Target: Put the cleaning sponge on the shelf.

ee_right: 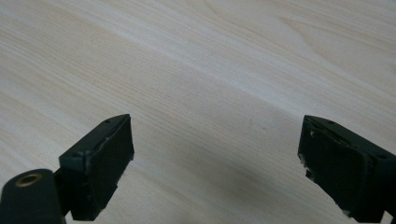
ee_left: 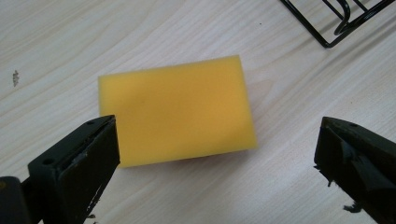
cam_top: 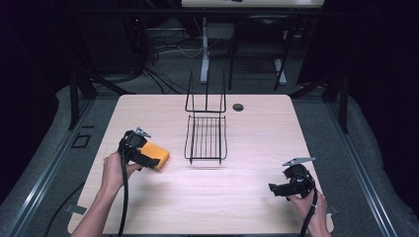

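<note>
A yellow sponge (cam_top: 156, 154) lies flat on the wooden table (cam_top: 247, 148), left of centre. My left gripper (cam_top: 143, 159) hovers right at it, held by a hand. In the left gripper view the sponge (ee_left: 176, 109) sits between and just beyond the wide-apart jaws of the open gripper (ee_left: 215, 158), untouched. At the table's front right my right gripper (cam_top: 277, 189) is open, pointing left. Its own view has bare wood between the jaws of the gripper (ee_right: 215, 161).
A black wire rack (cam_top: 206, 137) stands at the table's centre with tall upright prongs at its far end; its corner (ee_left: 336, 23) appears beyond the sponge. A round cable hole (cam_top: 238, 107) sits at the far edge. Dark floor and table legs lie beyond.
</note>
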### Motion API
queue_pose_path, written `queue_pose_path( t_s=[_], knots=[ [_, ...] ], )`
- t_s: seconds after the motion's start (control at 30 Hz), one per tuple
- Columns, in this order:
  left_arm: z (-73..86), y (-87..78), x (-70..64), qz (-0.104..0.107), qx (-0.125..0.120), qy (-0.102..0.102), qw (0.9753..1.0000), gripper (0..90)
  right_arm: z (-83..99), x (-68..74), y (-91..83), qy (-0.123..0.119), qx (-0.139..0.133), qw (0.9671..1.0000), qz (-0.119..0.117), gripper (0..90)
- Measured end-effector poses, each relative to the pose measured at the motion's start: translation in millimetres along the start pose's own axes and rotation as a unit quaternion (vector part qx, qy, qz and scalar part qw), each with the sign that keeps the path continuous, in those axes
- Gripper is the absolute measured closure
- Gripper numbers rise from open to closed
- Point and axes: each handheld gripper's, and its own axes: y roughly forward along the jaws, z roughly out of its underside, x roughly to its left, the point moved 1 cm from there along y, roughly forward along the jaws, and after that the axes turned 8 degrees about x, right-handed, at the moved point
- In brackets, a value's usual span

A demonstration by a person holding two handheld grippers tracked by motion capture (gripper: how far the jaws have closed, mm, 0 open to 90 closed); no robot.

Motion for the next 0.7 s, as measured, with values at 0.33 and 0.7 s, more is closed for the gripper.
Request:
queue_pose_path(
  t_s=[0.33,0.7],
  knots=[
    [-9.8,10.2,-3.3,0.008,0.013,0.003,0.9999,0.1,-0.1,0.1,-0.1,0.000,0.001,1.0000,0.000,10.2],
    [-17.8,26.5,-7.1,0.008,0.031,0.010,0.9994,4.4,0.3,-0.1,0.2,0.000,0.000,1.0000,-0.001,10.1]
  ],
)
